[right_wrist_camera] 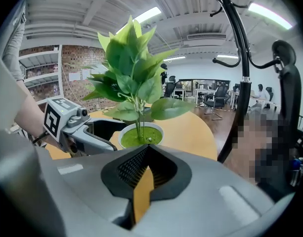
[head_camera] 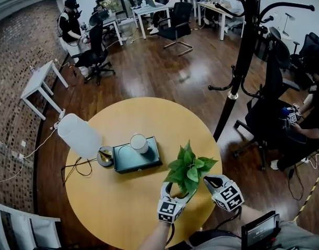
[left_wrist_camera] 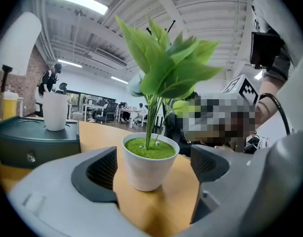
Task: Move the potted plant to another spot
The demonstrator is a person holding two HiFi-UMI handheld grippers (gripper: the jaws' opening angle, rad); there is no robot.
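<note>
A potted plant point(head_camera: 188, 166) with broad green leaves in a small white pot point(left_wrist_camera: 149, 164) stands on the round wooden table point(head_camera: 112, 202), near its front right edge. My left gripper point(head_camera: 176, 194) is open, one jaw on each side of the pot. In the left gripper view point(left_wrist_camera: 153, 169) there is a gap between each pad and the pot wall. My right gripper point(head_camera: 212, 182) hangs just right of the plant, level with the leaves. Its jaws are shut point(right_wrist_camera: 145, 152) with nothing between them. The pot point(right_wrist_camera: 140, 134) shows just beyond them.
A dark green box point(head_camera: 143, 159) with a white cup point(head_camera: 139, 143) on top sits mid-table, beside a small gold dish point(head_camera: 104, 156) and a white lamp shade point(head_camera: 79, 135). A black coat stand point(head_camera: 242, 61) rises just right of the table. A seated person point(head_camera: 305, 124) is further right.
</note>
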